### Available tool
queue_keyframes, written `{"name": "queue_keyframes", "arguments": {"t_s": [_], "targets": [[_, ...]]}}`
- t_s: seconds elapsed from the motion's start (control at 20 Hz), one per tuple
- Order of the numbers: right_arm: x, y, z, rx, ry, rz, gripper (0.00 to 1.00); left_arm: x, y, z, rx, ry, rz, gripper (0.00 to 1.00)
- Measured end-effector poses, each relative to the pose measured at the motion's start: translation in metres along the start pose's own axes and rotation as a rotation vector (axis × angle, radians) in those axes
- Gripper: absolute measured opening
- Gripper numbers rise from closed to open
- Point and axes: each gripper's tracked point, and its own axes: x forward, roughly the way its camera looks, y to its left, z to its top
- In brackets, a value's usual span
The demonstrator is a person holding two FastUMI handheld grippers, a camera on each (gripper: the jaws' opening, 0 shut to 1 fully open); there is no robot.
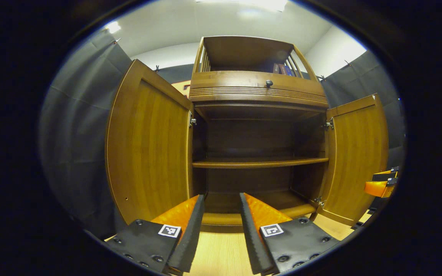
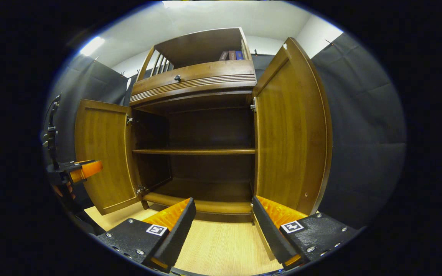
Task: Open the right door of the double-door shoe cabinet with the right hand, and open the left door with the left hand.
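Before the shoe cabinet (image 1: 257, 115), left door (image 1: 150, 142) and right door (image 2: 292, 130) swung open, the left tongs (image 1: 221, 222) and right tongs (image 2: 223, 226) gape wide, holding nothing.

Brown shoe cabinet (image 1: 258, 103), both doors open.

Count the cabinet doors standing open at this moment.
2. The left door is swung out on the cabinet's left side, and the right door is swung out on its right. Both grippers are open and hold nothing.

Orange-and-black tongs (image 1: 221, 214), screwed plates, square black-and-white markers
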Motion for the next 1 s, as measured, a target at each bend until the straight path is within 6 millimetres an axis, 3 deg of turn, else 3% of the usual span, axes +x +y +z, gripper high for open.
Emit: {"name": "queue_keyframes", "arguments": {"t_s": [0.05, 0.3, 0.65, 0.7, 1.0], "targets": [[0.000, 0.000, 0.002, 0.001, -0.004, -0.002, 0.98, 0.000, -0.001, 0.000, -0.009, 0.001, -0.002, 0.63], [0.003, 0.000, 0.002, -0.007, -0.005, 0.004, 0.98, 0.002, 0.011, 0.003, 0.002, 0.008, 0.048, 0.99], [0.006, 0.013, -0.005, -0.020, 0.015, 0.031, 0.86, -0.002, 0.019, 0.003, 0.030, 0.008, 0.063, 0.96], [0.006, 0.015, -0.006, -0.018, 0.016, 0.034, 0.98, -0.002, 0.020, 0.003, 0.033, 0.006, 0.065, 0.96], [0.009, 0.023, -0.004, -0.012, 0.016, 0.047, 0.98, -0.001, 0.020, 0.008, 0.057, -0.014, 0.064, 0.96]]}}
